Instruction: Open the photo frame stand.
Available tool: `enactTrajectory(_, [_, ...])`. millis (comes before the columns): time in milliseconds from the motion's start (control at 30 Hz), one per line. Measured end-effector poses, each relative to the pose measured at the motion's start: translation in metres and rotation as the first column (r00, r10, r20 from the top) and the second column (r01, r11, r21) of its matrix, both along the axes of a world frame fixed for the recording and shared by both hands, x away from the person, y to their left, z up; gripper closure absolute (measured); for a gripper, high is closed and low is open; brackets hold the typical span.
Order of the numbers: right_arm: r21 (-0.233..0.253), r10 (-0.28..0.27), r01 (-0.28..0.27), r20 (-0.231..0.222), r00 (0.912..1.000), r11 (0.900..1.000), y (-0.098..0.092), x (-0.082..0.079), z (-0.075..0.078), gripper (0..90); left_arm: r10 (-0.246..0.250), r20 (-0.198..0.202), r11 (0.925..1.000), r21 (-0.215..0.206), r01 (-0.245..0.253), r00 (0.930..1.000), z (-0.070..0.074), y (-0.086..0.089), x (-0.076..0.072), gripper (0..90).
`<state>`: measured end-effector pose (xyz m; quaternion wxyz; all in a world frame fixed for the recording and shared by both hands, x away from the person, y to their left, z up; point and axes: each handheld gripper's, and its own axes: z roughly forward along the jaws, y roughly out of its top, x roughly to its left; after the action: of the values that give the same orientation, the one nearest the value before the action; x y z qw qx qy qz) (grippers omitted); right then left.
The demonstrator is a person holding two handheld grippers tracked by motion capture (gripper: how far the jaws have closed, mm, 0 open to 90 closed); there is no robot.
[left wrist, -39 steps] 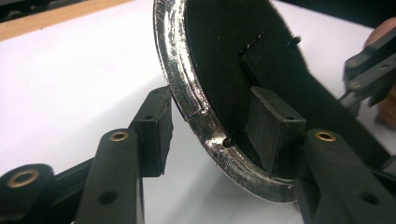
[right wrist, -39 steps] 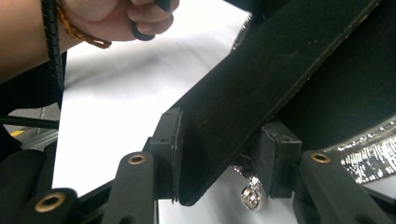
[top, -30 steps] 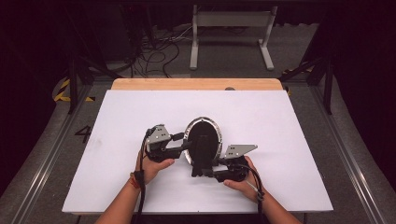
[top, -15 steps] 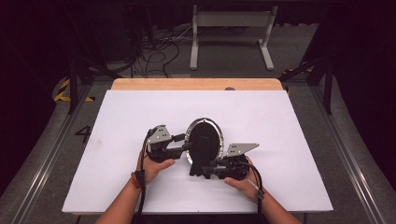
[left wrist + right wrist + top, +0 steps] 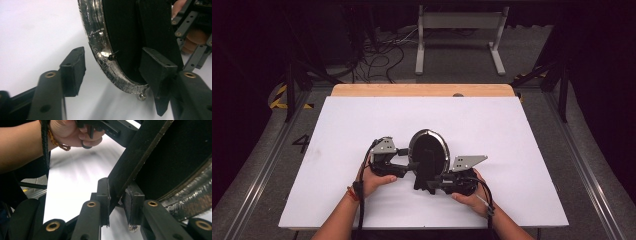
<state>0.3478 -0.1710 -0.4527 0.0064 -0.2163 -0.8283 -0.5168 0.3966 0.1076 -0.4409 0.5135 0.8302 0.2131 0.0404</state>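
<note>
Since the earlier frames the right gripper (image 5: 432,184) has edged leftward and nearer the person, drawing the black stand flap (image 5: 428,167) with it, while the left gripper (image 5: 412,165) has kept its place at the frame's left edge. The object is an oval framed mirror (image 5: 429,150) with a silver rim (image 5: 100,47), lying near the middle of the white bench (image 5: 512,130), its black back uppermost. In the right gripper view the fingers (image 5: 103,200) are closed on the lower edge of the black stand flap (image 5: 130,167), one pad either side of the board. In the left gripper view the fingers (image 5: 73,71) stand apart, straddling the lower rim: one pad is clear of the frame over bare bench, the other (image 5: 156,68) lies against the black back. A small silver ball foot (image 5: 141,96) sits at the rim's lowest point. The left hand (image 5: 374,180) and right hand (image 5: 469,195) hold the grippers from the near bench edge.
</note>
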Motion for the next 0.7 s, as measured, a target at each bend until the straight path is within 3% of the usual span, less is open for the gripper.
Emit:
enactTrajectory(200, [0.005, -0.007, 0.007, -0.012, 0.9999, 1.000, -0.0015, 0.0011, -0.0008, 76.1, 0.010, 0.020, 0.9993, 0.035, -0.010, 0.9998, 0.0010, -0.0037, -0.0027, 52.3])
enactTrajectory(567, [0.022, 0.004, -0.004, -0.024, 0.9997, 1.000, -0.0031, 0.0028, -0.0003, 76.5, 0.029, 0.019, 0.9991, 0.031, -0.029, 0.9994, 0.0009, -0.0067, -0.0028, 51.3])
enactTrajectory(700, [0.018, -0.007, 0.007, -0.024, 0.9997, 1.000, -0.0060, 0.0042, 0.0000, 76.9, 0.059, 0.058, 0.9977, 0.030, -0.061, 0.9966, 0.0044, -0.0080, -0.0067, 56.0])
